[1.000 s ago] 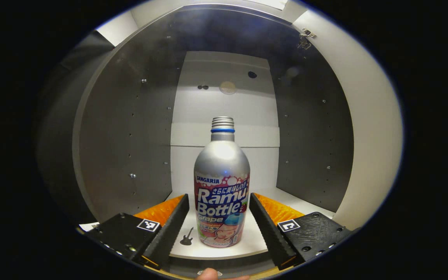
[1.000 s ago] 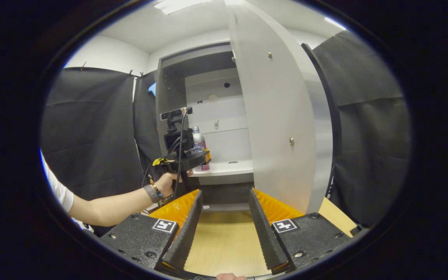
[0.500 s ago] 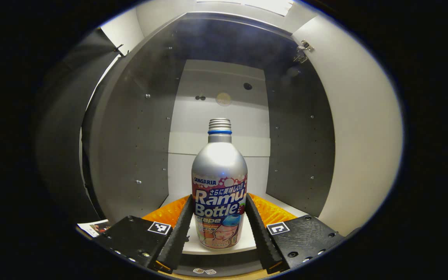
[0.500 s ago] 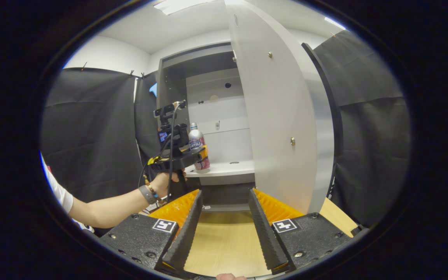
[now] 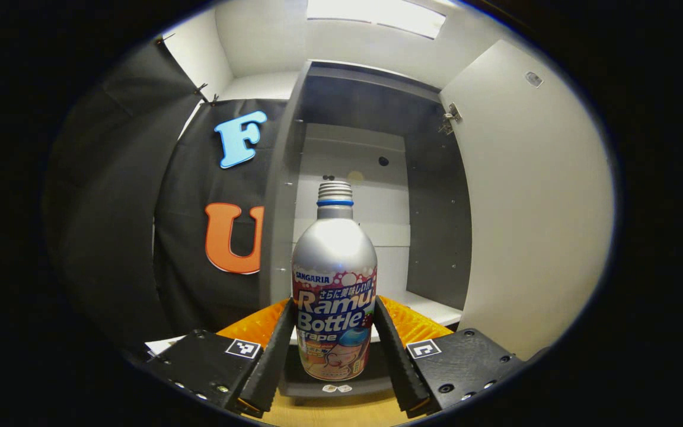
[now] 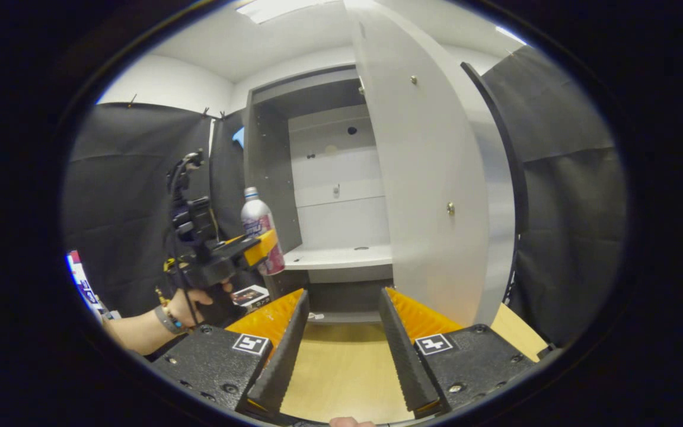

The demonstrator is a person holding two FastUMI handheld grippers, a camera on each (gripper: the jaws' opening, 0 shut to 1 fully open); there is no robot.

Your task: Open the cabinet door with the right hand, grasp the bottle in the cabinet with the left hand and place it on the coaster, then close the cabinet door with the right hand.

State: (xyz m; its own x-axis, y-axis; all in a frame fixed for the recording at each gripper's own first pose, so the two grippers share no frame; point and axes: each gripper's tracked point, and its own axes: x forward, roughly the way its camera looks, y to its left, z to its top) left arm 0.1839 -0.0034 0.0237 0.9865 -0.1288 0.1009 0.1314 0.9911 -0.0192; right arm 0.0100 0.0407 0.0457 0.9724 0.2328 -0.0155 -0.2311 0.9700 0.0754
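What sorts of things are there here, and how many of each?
Bottle: 1
Cabinet: 1
Cabinet door: 1
Grippers: 2, left gripper and right gripper
Total: 5

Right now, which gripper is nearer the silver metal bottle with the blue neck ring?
Left. The left gripper clamps the silver metal bottle between its fingers; the right gripper hangs open, apart, over the wooden table.

Bottle [image 5: 334,299] before cabinet [image 5: 371,196], door [image 5: 531,213] at right.
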